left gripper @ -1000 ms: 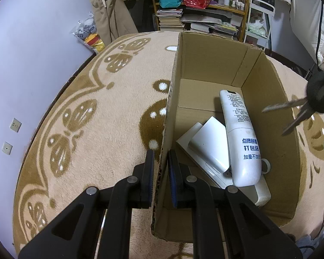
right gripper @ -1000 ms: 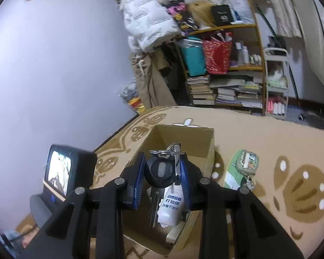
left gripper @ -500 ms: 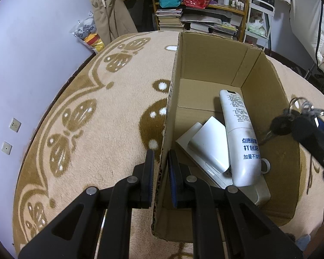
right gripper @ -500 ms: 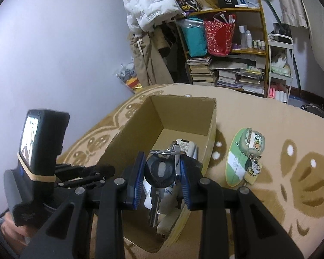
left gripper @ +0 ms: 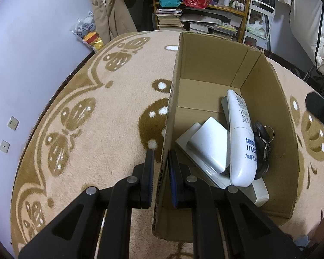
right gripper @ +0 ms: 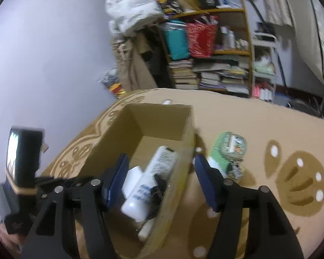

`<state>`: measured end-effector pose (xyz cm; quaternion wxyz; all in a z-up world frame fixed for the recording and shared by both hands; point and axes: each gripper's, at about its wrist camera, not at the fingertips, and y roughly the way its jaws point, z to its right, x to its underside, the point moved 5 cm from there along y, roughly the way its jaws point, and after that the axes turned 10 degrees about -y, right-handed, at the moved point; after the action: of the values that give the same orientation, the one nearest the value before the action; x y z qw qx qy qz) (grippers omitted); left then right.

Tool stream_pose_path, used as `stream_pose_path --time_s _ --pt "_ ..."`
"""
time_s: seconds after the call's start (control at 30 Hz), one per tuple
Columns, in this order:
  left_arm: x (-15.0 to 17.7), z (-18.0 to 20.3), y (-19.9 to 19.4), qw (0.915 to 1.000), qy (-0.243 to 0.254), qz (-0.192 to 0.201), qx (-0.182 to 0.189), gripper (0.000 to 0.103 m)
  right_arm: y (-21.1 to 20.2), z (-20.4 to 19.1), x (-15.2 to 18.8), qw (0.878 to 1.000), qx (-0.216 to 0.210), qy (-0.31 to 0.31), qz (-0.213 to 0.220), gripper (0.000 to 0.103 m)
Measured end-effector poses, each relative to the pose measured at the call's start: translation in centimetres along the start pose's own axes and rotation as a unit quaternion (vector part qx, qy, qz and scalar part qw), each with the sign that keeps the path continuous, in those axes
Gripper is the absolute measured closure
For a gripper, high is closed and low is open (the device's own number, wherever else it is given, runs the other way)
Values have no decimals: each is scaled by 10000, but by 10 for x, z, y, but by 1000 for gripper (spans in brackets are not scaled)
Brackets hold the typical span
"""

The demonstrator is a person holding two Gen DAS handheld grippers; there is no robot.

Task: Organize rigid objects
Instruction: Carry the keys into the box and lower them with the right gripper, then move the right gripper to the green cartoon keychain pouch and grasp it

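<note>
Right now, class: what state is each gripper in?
Left gripper: shut on the cardboard box wall.
Right gripper: open, holding nothing; the keys lie in the box.

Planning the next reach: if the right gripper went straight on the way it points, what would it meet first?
Probably the cardboard box's right wall, which runs between the open right gripper's fingers; depth is unclear.

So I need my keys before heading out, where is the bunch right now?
The key bunch lies inside the cardboard box, in the left wrist view on the box floor against its right wall, right beside the white bottle.
</note>
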<state>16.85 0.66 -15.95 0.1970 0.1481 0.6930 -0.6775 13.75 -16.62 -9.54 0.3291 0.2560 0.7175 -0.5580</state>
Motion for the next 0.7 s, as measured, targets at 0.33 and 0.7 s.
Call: stream_pose_path --time_s 0.33,0.7 --pt "0 -1 0 10000 21 9 -26 90 26 89 -5 9943 610 767 -431 16" --pt "-1 -3 1 10000 10 2 -36 90 82 135 -1 9867 844 1000 -966 16"
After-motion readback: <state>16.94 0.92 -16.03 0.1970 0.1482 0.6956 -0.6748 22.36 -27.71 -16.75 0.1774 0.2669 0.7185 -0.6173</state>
